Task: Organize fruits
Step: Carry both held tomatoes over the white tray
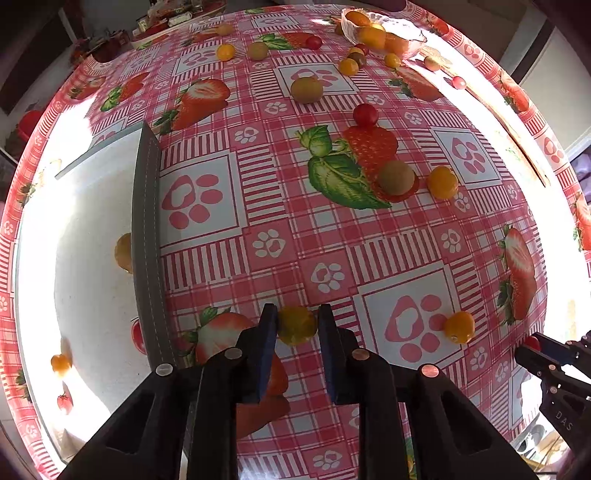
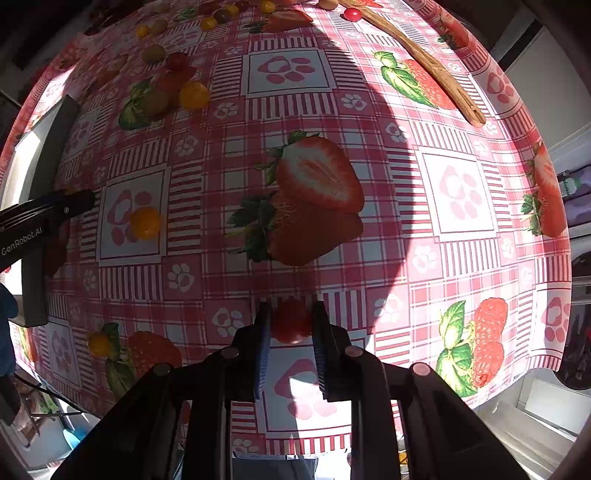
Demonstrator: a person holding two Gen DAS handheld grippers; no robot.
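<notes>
My left gripper point(image 1: 297, 325) is shut on a yellow cherry tomato point(image 1: 296, 325), held just above the strawberry-print tablecloth point(image 1: 258, 206). My right gripper point(image 2: 291, 322) is shut on a red cherry tomato point(image 2: 291, 321); it also shows at the right edge of the left wrist view point(image 1: 535, 345). Several loose yellow, red and greenish tomatoes lie on the cloth, among them a yellow one point(image 1: 459, 326), a greenish one point(image 1: 396, 178) and a red one point(image 1: 365, 114). A glass bowl point(image 1: 410, 35) at the far edge holds several yellow fruits.
A white tray with a grey rim point(image 1: 146, 236) lies to the left and holds a yellow fruit point(image 1: 123, 253) and small ones. A wooden stick point(image 2: 424, 62) lies at the far right. The table's edge runs close on the right point(image 2: 546, 354).
</notes>
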